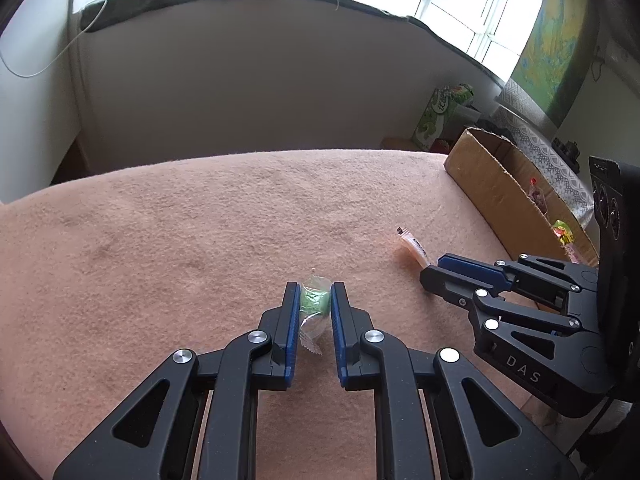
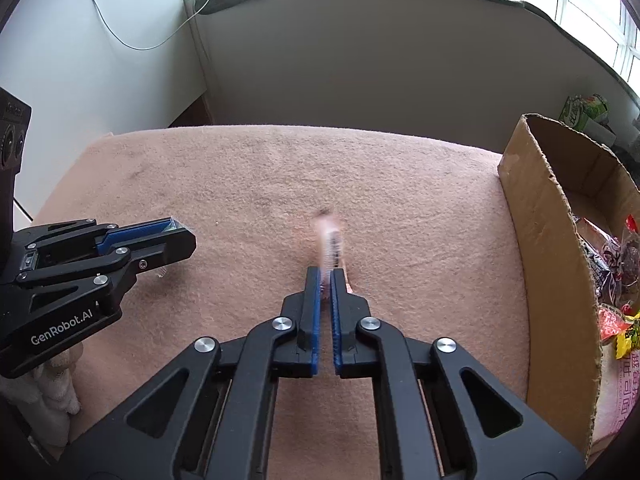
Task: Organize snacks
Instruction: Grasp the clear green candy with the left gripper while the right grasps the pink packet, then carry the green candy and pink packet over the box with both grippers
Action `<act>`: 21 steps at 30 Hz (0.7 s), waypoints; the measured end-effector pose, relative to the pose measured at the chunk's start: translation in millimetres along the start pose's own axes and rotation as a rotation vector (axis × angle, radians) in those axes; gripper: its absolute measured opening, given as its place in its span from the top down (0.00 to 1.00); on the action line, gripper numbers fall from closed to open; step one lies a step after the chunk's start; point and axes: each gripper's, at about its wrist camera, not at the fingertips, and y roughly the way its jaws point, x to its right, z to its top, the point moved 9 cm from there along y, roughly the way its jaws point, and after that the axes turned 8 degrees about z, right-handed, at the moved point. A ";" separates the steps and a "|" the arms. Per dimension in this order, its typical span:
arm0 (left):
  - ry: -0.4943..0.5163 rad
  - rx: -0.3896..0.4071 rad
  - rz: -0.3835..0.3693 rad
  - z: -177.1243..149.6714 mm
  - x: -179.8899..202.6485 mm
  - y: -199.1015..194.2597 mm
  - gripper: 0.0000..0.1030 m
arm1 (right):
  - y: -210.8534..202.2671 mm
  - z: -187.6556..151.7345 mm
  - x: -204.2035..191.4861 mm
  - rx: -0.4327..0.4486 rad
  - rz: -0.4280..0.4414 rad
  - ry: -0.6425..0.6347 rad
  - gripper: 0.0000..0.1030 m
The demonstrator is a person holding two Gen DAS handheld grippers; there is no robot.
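Snacks, two on fuzzy salmon-pink cloth covering the bench (image 1: pixel 160 240). Green candy (image 1: pixel 315 300), roundish, in crinkly clear wrapper, sits pinched between the blue-padded jaws of the left gripper (image 1: pixel 315 293); its serrated wrapper tail trails back toward the camera. Pink sachet (image 2: pixel 331 242), slim, flat and motion-blurred, is nipped at its near end by the nearly closed jaws of the right gripper (image 2: pixel 326 276), long axis running straight ahead of them. Corrugated cardboard box (image 2: pixel 548 240) to the right holds glossy packets.
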 end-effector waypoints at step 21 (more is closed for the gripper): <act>-0.025 0.034 0.011 -1.8 -1.9 -22.1 0.87 | 0.9 8.4 2.0 -0.020 0.048 0.038 0.94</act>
